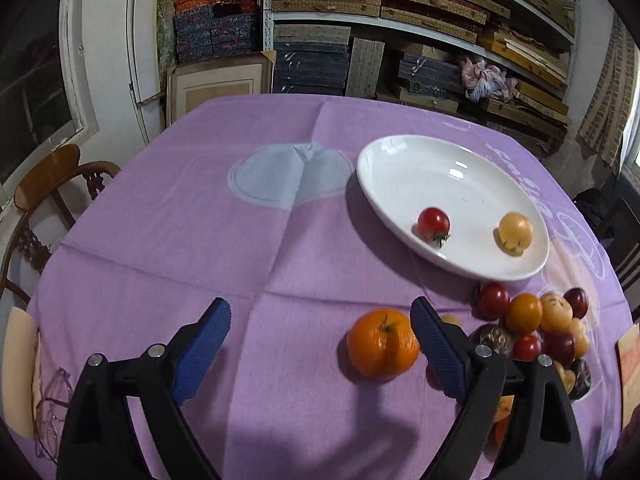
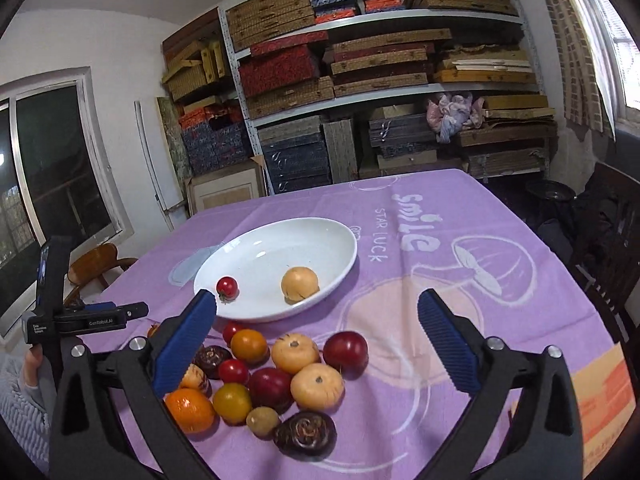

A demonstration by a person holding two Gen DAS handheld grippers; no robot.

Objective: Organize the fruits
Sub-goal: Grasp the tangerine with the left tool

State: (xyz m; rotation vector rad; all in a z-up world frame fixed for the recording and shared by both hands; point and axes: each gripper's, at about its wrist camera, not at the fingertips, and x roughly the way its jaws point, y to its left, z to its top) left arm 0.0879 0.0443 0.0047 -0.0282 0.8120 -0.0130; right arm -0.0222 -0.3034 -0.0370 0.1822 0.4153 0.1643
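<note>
A: Nearest your left gripper [image 1: 320,322], what do you have?

B: Your two blue pads stand wide apart with nothing between them, above the purple tablecloth [image 1: 168,240]. An orange [image 1: 382,344] sits on the cloth just inside your right-hand pad, not pressed by it.

A: And my right gripper [image 2: 318,308]?

B: Also spread wide, gripping nothing. Below and between its fingers lies the fruit pile [image 2: 276,376]: pale yellow round fruits, dark red ones, small tomatoes, an orange one at the near left and a dark brown wrinkled one closest to you (I can't tell what kind that last one is).

A: Where does the sorted fruit sit?

B: On the white plate [image 2: 320,236], just beyond the pile. It holds a cherry tomato [image 2: 227,287] near its left rim and a pale yellow fruit [image 2: 300,283] to the right of it, the two well apart.

A: Anything further out?

B: At the left edge of the right wrist view your other handset shows, held in a hand [image 2: 32,364] with a grey sleeve. Spectacles [image 1: 52,412] lie at the cloth's near left edge in the left wrist view, a wooden chair [image 1: 44,196] stands beside the table, and shelves [image 2: 380,92] stacked with flat boxes fill the back wall.
</note>
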